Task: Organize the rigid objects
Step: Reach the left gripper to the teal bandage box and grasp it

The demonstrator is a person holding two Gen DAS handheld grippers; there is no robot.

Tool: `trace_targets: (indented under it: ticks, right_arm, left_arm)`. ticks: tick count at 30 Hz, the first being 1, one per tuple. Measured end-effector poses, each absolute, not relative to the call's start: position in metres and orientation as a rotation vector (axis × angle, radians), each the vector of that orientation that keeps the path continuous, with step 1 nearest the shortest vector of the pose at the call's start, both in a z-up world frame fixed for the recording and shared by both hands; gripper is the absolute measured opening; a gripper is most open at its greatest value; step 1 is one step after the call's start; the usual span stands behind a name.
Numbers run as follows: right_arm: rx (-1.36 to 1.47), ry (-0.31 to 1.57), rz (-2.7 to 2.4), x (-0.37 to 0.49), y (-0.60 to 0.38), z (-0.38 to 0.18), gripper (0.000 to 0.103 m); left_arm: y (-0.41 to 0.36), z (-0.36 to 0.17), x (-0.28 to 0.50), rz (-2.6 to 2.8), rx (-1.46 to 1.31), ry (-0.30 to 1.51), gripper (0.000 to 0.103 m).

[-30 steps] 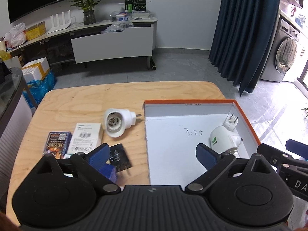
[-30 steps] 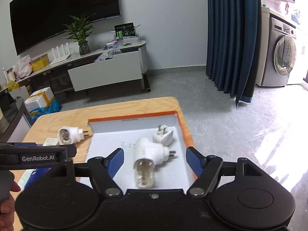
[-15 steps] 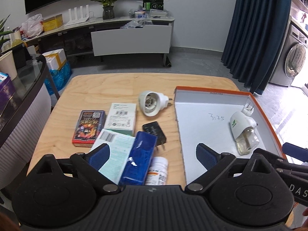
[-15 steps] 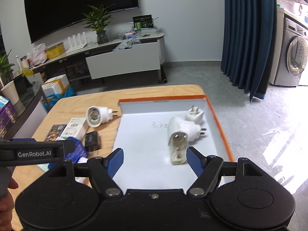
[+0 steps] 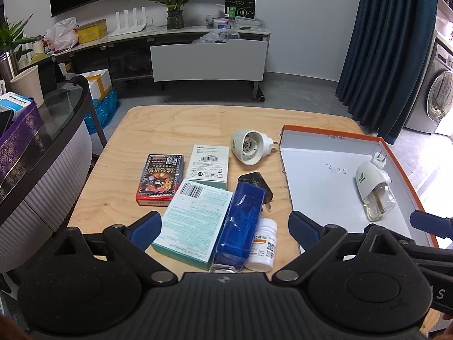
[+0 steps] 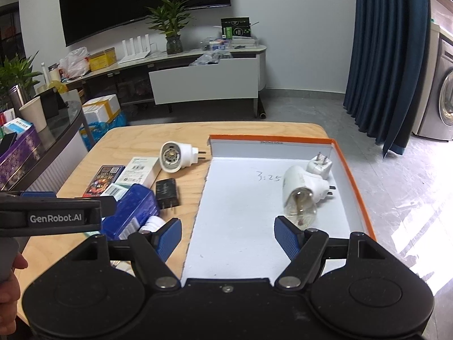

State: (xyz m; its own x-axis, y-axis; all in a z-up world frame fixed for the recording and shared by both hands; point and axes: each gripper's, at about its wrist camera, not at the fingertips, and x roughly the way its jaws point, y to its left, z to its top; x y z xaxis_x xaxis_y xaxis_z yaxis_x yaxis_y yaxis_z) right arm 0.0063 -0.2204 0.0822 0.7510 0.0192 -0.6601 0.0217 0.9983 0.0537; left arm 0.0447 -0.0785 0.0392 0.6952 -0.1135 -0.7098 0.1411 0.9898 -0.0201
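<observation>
An orange-rimmed white box lid (image 5: 334,192) (image 6: 355,181) lies on the right of the wooden table. In it lie a white plug-in vaporizer with a clear bottle (image 5: 372,188) (image 6: 301,194) and a small white plug adapter (image 5: 379,160) (image 6: 320,167). Left of the lid lie a white round plug (image 5: 249,150) (image 6: 177,157), a black charger (image 5: 257,184) (image 6: 167,192), a blue case (image 5: 240,223) (image 6: 133,212), a white pill bottle (image 5: 262,245), a teal bandage box (image 5: 192,218), a white box (image 5: 209,164) and a card deck (image 5: 160,178). My left gripper (image 5: 225,229) is open above the clutter. My right gripper (image 6: 228,236) is open over the lid's near end.
A glass-topped side table (image 5: 42,130) with boxes and a paper cup stands at the left. A TV bench (image 5: 198,53) stands behind, with a dark curtain (image 5: 388,51) and a washing machine (image 5: 436,96) at the right.
Both grippers have pulled back and up from the table, so more of it shows. The vaporizer now lies in the lid, free of the right gripper. Both stay open.
</observation>
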Motion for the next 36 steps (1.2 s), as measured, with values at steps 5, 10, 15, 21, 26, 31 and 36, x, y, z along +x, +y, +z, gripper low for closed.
trace_targets:
  ticks: [5,10,15,21,26,31,36]
  right_arm:
    - [0.047,0.731,0.016,0.005,-0.208,0.079,0.086]
    - [0.045,0.747,0.031,0.003,-0.201,0.072,0.086]
    - [0.046,0.763,0.043,0.002,-0.196,0.065,0.086]
    - [0.057,0.777,0.057,0.0,-0.194,0.058,0.086]
    - [0.065,0.784,0.071,0.0,-0.193,0.054,0.086]
    - [0.077,0.789,0.071,0.0,-0.195,0.051,0.086]
    - [0.084,0.795,0.062,0.001,-0.202,0.048,0.086]
  left_arm:
    - [-0.064,0.036,0.043,-0.124,0.022,0.795,0.099]
    - [-0.045,0.03,0.043,-0.091,0.012,0.804,0.099]
    - [-0.022,0.02,0.046,-0.047,-0.008,0.827,0.099]
    - [-0.001,0.005,0.052,-0.032,-0.034,0.855,0.099]
    - [-0.001,-0.004,0.063,-0.066,-0.03,0.861,0.099]
    - [-0.015,-0.012,0.084,-0.116,0.013,0.858,0.099]
    - [-0.031,-0.024,0.096,-0.203,0.029,0.87,0.099]
